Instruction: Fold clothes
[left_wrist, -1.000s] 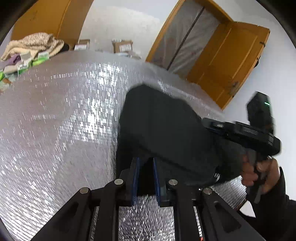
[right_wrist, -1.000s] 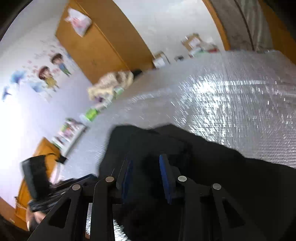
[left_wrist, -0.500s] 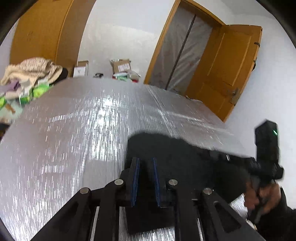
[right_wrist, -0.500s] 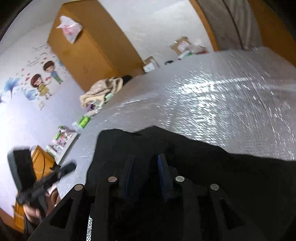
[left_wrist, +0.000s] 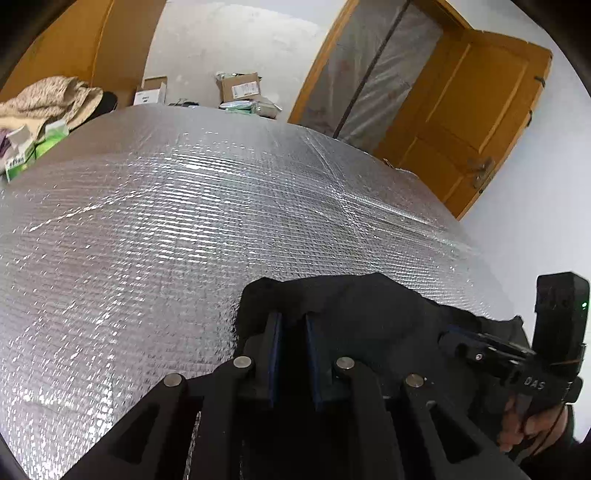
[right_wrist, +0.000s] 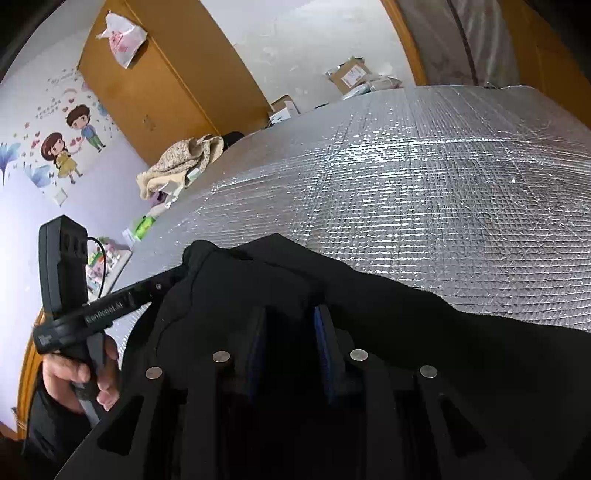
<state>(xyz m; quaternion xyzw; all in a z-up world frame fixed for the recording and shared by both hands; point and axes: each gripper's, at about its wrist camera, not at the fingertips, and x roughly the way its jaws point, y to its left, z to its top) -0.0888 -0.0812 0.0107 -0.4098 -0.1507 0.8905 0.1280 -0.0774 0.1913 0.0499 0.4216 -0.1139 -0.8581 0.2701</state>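
Soft black garment (left_wrist: 369, 314) bunches low on the quilted silver foil (left_wrist: 184, 221), left gripper (left_wrist: 293, 332) seemingly pinching it, right gripper (right_wrist: 290, 332) parted over cloth, grip unclear.

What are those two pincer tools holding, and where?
Both grip the black fabric garment along its near edge: the left gripper near its left corner, the right gripper further right along it.

Two fisheye cameras ride the handheld grippers, each looking forward and downward along its own fingers, close above a black garment (left_wrist: 369, 314) on a silver foil-covered surface (left_wrist: 166, 221). The left wrist view faces the open wooden door (left_wrist: 469, 110) at right; the right wrist view faces the wardrobe (right_wrist: 155, 92) and wall stickers (right_wrist: 70, 147). Both share the garment, the foil, the beige clothes pile (right_wrist: 181, 166) and the cardboard boxes (left_wrist: 240, 86), and each catches the other gripper at its edge.
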